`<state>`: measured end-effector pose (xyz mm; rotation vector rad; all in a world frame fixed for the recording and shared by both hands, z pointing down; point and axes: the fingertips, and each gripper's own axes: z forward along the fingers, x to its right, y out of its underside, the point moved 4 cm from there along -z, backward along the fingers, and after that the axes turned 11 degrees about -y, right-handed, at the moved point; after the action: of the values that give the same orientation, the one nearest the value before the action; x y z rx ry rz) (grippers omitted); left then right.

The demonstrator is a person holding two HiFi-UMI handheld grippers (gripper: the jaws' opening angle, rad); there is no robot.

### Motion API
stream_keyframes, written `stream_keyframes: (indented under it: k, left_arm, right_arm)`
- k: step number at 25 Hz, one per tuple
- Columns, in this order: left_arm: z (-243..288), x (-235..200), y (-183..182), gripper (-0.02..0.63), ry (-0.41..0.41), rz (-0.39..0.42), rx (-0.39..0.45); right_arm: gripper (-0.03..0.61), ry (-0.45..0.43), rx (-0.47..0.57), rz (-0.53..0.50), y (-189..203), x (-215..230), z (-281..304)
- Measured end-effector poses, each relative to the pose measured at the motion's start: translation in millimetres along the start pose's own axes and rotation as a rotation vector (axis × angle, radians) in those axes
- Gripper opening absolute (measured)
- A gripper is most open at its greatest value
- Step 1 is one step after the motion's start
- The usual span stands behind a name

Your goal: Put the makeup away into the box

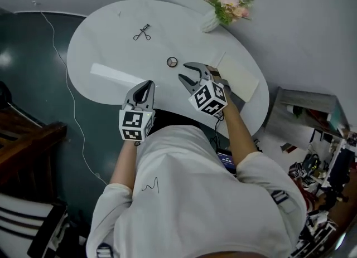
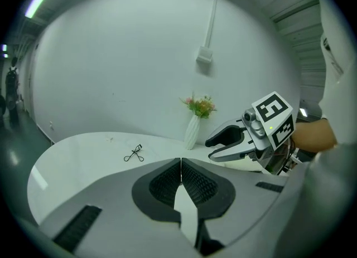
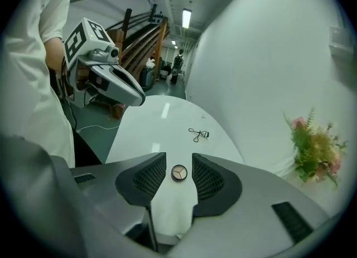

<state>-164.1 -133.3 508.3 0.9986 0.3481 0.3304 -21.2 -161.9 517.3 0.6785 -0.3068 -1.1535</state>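
A small round compact (image 1: 172, 61) lies on the white oval table (image 1: 111, 50). A black eyelash curler (image 1: 143, 33) rests farther back. A flat cream box (image 1: 240, 76) sits at the table's right edge. My right gripper (image 1: 184, 71) is open, just right of the compact and near it; in the right gripper view the compact (image 3: 179, 173) shows in the gap between the jaws of the gripper (image 3: 178, 159), untouched, with the curler (image 3: 197, 134) beyond. My left gripper (image 1: 147, 86) hovers at the table's front edge, shut and holding nothing (image 2: 181, 168).
A white vase of pink flowers (image 1: 223, 6) stands at the table's back right. A white cable (image 1: 67, 84) trails over the dark floor at left. Wooden furniture (image 1: 25, 134) is at lower left and clutter (image 1: 312, 168) at right.
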Motion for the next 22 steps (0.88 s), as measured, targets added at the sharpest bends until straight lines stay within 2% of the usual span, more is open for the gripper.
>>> stream_keyframes:
  k: [5, 9, 13, 19, 22]
  left_arm:
    - [1.7, -5.1, 14.8, 0.021, -0.098, -0.081, -0.033]
    - [-6.5, -9.5, 34.5, 0.021, -0.189, -0.077, -0.075]
    - [-14.0, -12.2, 50.6, 0.021, -0.267, -0.082, -0.112]
    - [-25.7, -23.0, 64.6, 0.021, -0.354, -0.125, -0.153]
    - [-26.2, -26.4, 67.7, 0.021, -0.373, -0.140, -0.159]
  right_arm:
    - [0.150, -0.124, -0.066, -0.098, 11.3, 19.3, 39.1]
    - [0.161, -0.209, -0.109, -0.169, 20.7, 26.4, 68.0]
    - [0.167, -0.259, -0.179, -0.250, 35.3, 33.5, 92.0]
    - [0.187, -0.338, -0.230, -0.290, 46.1, 33.9, 120.6]
    - [0.204, -0.365, -0.265, -0.297, 53.7, 33.7, 132.5]
